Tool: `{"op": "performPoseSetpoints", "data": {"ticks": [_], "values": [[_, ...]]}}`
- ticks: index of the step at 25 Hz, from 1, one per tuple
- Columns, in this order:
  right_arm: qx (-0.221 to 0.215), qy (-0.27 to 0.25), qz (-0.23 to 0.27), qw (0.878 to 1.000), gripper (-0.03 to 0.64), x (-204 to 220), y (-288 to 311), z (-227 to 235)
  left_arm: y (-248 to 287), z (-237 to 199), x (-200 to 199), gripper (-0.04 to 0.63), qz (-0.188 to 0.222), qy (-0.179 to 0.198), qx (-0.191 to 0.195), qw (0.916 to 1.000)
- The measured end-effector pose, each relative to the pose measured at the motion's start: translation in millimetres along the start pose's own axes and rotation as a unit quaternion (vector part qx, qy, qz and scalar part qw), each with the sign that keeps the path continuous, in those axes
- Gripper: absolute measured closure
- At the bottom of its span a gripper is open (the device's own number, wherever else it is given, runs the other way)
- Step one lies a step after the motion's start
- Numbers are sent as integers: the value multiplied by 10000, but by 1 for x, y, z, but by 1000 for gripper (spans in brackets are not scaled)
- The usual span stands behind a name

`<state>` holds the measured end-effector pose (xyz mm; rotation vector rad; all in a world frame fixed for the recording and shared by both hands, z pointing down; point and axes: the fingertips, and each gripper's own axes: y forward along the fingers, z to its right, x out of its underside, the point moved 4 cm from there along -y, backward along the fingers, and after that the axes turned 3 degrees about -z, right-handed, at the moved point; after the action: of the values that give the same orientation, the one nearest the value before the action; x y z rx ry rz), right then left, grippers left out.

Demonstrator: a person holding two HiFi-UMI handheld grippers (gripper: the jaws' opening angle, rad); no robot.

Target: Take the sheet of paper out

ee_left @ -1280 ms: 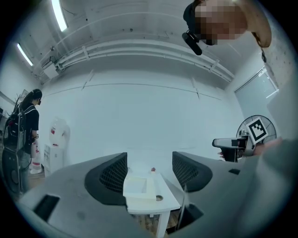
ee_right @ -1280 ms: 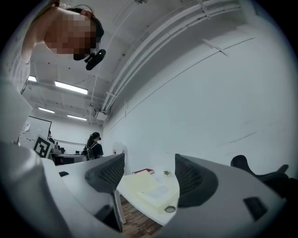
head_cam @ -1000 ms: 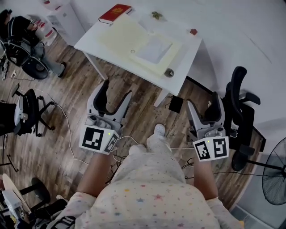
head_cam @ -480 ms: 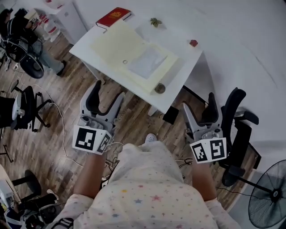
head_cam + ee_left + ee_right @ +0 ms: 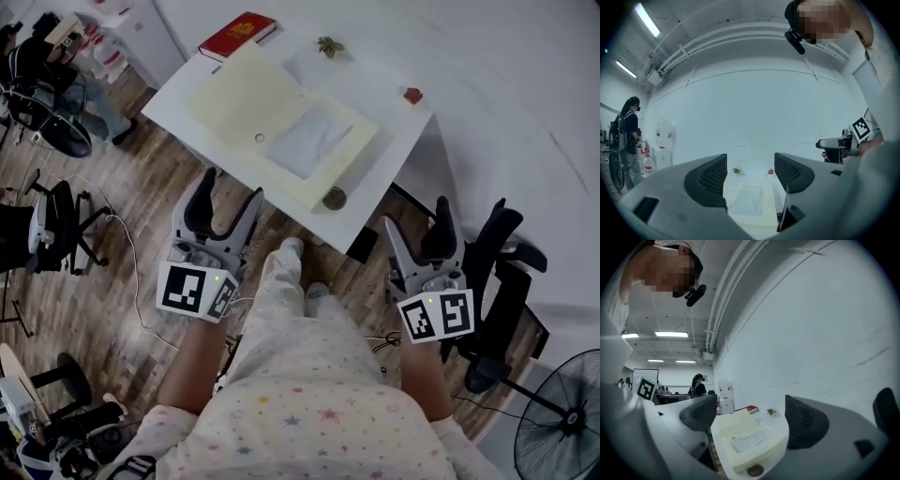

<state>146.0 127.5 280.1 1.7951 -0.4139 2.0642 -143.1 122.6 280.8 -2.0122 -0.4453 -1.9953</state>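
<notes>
Head view has me standing short of the white rectangular table (image 5: 375, 80), both tools held low and empty. The left gripper (image 5: 232, 192) has its jaws spread wide and so does the right gripper (image 5: 414, 217); each gripper view shows only open air and the distant tabletop between the jaws. I judge this to be the approach, with the sheet not yet touched. The thin pale sheet of paper (image 5: 305, 141) lies well ahead of both grippers, roughly between their lines of aim. It rests on the nearer half of an open cream card folder (image 5: 239, 94) whose flap is laid away from me. The sheet looks limp, slightly rumpled and faintly translucent against the stiffer matte card, so I expect it to slide and buckle rather than lift cleanly. Next I need to close on the table, steady the folder with one gripper and nip a free edge of the sheet with the other. A small round brown disc (image 5: 334, 198) sits at the folder's near edge, ahead of the right gripper, and is worth avoiding.
</notes>
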Motion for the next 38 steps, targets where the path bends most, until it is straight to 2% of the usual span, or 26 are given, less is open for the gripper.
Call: {"op": "performPoseSetpoints", "data": {"ticks": [8, 13, 21, 28, 38], "values": [[513, 189, 57, 9985, 181, -7, 58, 19, 79, -52, -7, 305, 133, 23, 405, 9991], [709, 57, 182, 9973, 181, -21, 110, 22, 130, -87, -8, 305, 157, -25, 711, 9973], [1293, 117, 42, 9915, 181, -12, 145, 39, 188, -116, 9, 305, -66, -132, 1172, 9930], [1304, 145, -142, 9913, 181, -5, 164, 52, 213, -116, 19, 305, -229, -246, 1234, 9918], [974, 78, -295, 9948, 181, -10, 171, 85, 226, -95, 13, 305, -231, -244, 986, 9946]]}}
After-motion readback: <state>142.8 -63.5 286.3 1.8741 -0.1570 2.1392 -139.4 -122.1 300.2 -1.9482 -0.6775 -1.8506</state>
